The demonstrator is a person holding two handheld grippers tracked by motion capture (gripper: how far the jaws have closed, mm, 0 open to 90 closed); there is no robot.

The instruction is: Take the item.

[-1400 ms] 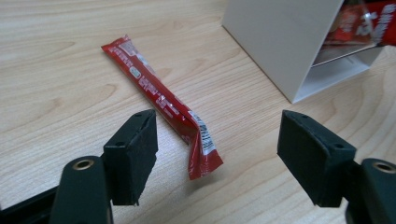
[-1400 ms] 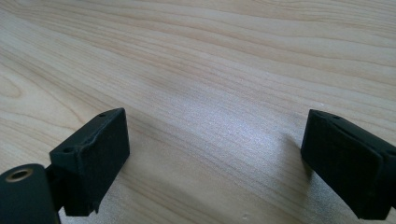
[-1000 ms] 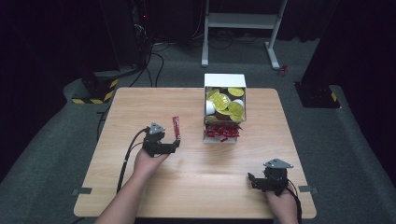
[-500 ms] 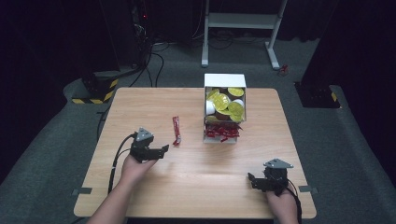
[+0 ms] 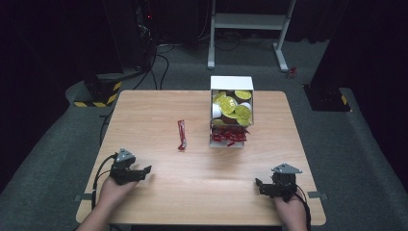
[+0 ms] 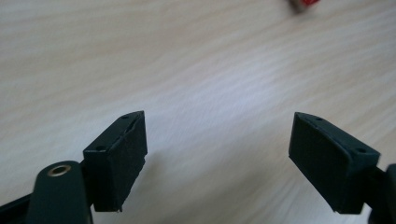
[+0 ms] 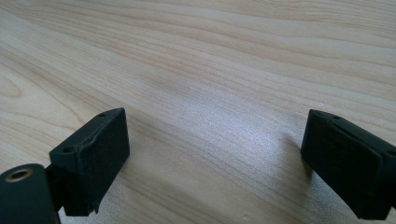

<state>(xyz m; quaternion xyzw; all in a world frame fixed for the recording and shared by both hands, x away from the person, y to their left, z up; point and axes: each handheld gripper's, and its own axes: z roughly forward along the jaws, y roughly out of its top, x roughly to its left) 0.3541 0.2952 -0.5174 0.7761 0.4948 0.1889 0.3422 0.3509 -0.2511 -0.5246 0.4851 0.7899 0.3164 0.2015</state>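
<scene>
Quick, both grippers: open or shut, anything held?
Left gripper: open, nothing between its jaws; the red sachet lies apart on the table.
Right gripper: open, holding nothing.

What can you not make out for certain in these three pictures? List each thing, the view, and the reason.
- Print on the red packet, high view: too small to read.
- Floor of the white box, high view: covered by yellow-lidded cups and red packets.
- Red thing at the top edge, left gripper view: cut off and blurred.
- Room behind the table, high view: too dark.
- Left tongs and right tongs: open, empty.
</scene>
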